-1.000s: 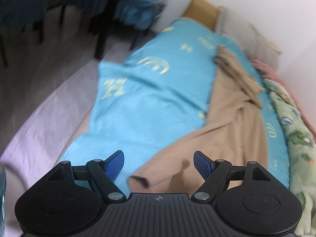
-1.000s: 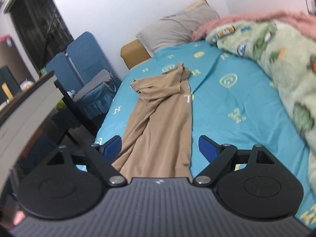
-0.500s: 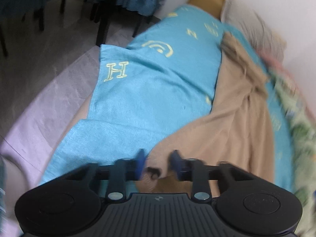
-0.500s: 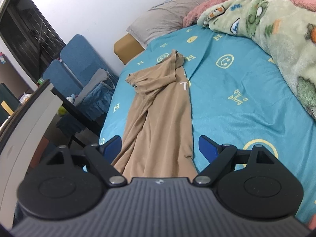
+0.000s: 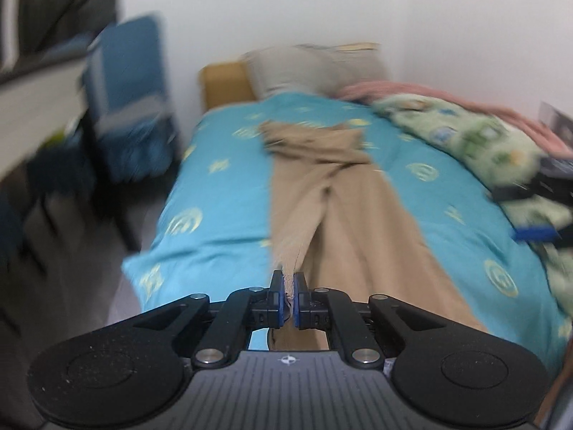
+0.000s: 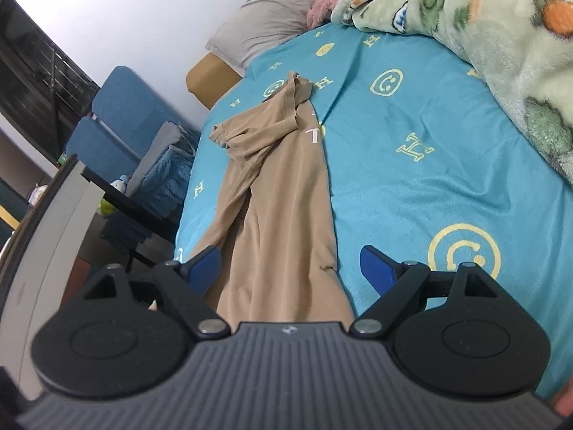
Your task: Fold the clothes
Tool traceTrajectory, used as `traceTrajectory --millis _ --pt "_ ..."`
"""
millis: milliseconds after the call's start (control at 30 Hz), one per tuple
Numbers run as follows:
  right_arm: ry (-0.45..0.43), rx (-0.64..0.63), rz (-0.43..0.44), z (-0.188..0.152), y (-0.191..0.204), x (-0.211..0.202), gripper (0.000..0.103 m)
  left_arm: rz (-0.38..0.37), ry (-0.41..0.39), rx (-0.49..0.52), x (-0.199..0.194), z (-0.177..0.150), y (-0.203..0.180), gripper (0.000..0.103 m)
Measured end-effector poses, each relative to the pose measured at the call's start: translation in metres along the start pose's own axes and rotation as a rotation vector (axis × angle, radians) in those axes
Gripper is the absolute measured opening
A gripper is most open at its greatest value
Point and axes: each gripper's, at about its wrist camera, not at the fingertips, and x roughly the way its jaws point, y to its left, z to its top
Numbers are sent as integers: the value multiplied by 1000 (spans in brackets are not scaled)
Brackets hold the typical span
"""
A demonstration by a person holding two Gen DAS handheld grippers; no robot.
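A tan garment (image 5: 343,208) lies lengthwise along a bed with a turquoise sheet (image 5: 222,222). My left gripper (image 5: 289,295) is shut on the garment's near left edge and holds a ridge of cloth taut and lifted off the sheet. In the right wrist view the same tan garment (image 6: 283,222) runs away from me, its far end bunched up. My right gripper (image 6: 292,265) is open and empty, its blue fingertips (image 6: 204,259) on either side of the garment's near end, just above it. It also shows at the right edge of the left wrist view (image 5: 533,233).
A green patterned blanket (image 6: 501,46) and a pink one (image 6: 322,3) are heaped along the bed's right side. A grey pillow (image 6: 272,21) lies at the head. Blue chairs (image 6: 121,125) and a dark table (image 6: 118,197) stand left of the bed.
My left gripper closed on the garment's near edge and lifted it, swinging to look along the bed. My right gripper moved lower and closer over the garment's near end, still open.
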Motion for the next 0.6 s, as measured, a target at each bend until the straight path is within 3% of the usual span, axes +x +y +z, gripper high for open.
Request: traceTrajectory --millis 133,233,333,400,467,533,600 --pt "13 -20 -22 -1 0 3 86 -108 77 134 12 -5 -44 5" --pt "36 -5 -30 -2 -4 6 86 -307 257 153 38 -13 -53 9" --pt "67 39 -21 -4 -12 10 86 -328 299 0 55 -14 -28 16" --pt "89 79 -9 -6 -18 13 86 -389 318 -202 66 -15 7 44" --pt "112 119 3 -8 -23 17 86 -443 320 -399 76 -21 40 47" --pt "133 154 20 -9 -28 20 87 -424 321 -546 85 -31 65 58" --pt "154 170 46 -12 -28 24 86 -381 352 -647 96 -42 84 61"
